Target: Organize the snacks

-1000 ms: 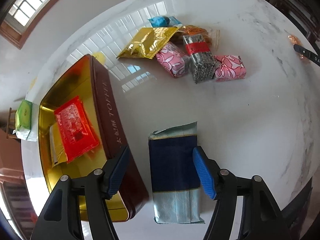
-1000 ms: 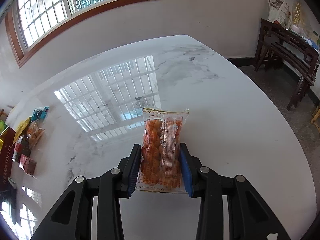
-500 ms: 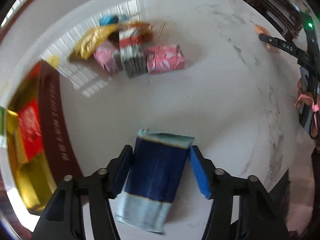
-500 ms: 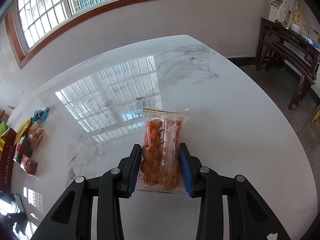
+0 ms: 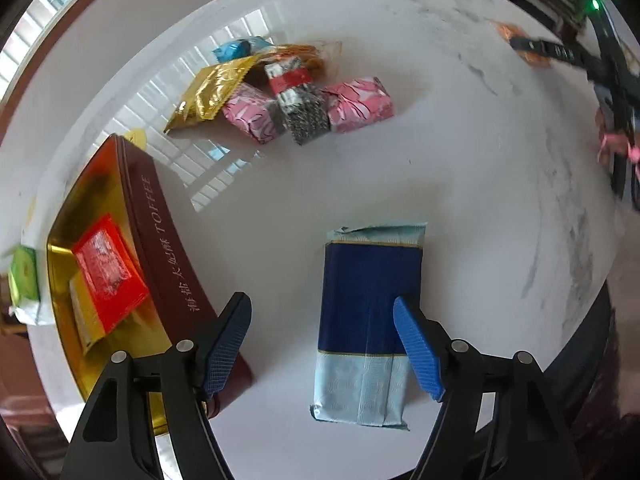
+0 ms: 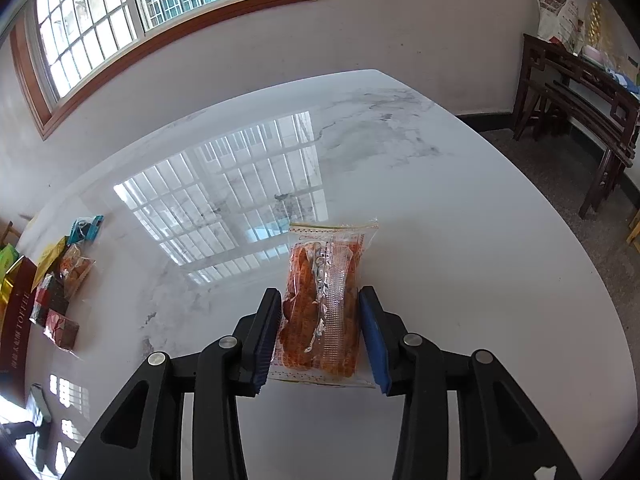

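A: Our left gripper [image 5: 322,346] is spread wide above the white marble surface [image 5: 460,184]. The navy-and-pale-blue packet [image 5: 370,320] lies flat under it, nearer its right finger.

B: And left of that gripper we see the open toffee tin [image 5: 160,248] with a red packet [image 5: 108,272] inside.

A: Our right gripper [image 6: 320,328] pinches the clear bag of orange snacks [image 6: 324,300], both pads pressed against its sides.
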Tool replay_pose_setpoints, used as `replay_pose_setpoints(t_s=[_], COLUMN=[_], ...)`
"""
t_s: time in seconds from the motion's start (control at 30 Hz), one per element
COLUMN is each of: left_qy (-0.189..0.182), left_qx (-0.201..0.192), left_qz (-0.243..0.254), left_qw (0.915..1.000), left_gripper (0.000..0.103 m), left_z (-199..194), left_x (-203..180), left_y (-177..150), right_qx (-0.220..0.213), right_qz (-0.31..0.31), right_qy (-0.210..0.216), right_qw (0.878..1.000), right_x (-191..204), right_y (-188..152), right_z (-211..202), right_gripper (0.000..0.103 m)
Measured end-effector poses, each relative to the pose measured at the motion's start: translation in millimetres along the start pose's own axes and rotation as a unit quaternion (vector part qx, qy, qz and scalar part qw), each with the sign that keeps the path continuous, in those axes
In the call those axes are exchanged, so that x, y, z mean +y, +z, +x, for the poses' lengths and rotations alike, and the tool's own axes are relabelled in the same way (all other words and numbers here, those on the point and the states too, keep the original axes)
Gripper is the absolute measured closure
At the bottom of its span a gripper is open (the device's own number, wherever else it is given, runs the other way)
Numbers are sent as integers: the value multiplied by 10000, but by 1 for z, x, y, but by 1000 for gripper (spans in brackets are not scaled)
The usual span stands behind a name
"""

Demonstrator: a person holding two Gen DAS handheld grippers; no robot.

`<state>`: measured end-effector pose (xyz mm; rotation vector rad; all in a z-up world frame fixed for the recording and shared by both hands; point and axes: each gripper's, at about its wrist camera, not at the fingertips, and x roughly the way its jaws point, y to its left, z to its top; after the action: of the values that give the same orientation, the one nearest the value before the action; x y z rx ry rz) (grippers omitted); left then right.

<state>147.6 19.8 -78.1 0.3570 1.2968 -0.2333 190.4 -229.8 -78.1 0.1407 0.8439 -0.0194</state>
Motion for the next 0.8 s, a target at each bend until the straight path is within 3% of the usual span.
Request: replay_pose_setpoints(t_s=[0.1, 0.23, 0.37, 0.5, 0.53, 0.6, 0.63, 0.73, 0.8], left_qy=[-67, -455, -300, -611, -660, -693, -735, -319, -510], left_qx=[-53, 41, 116, 169, 164, 116, 54, -77, -380], left_qz=[31, 218, 415, 221, 108, -8, -80, -213, -483], left_qw=[10000, 9987, 9986, 9977, 9976, 9975, 9973, 9992, 9968], left_gripper=[28, 25, 25, 24, 25, 37, 52, 52, 52], left_z=[5, 4, 9, 18, 19, 18, 17, 10, -2], left_x=[-3, -11, -16, -12, -9, -6, -5, -11, -14], left_y=[3, -2, -8, -6, -5, -4, -6, -11, -21], right_qx=[5, 10, 28, 54, 51, 41, 41, 49, 47], right_qz=[-11, -35, -114, -198, -179, -135, -124, -143, -112], right_qy=[22, 31, 34, 1, -1, -3, -30, -116, -173], right_qw=[10000, 10000, 9999, 9998, 9998, 9999, 9999, 9998, 9998], right_x=[0, 1, 5, 9, 8, 8, 8, 11, 9], right_y=[0, 0, 0, 0, 0, 0, 0, 0, 0], right_z=[0, 0, 1, 3, 3, 3, 3, 4, 5], right_gripper=[62, 60, 54, 47, 47, 47, 47, 47, 47])
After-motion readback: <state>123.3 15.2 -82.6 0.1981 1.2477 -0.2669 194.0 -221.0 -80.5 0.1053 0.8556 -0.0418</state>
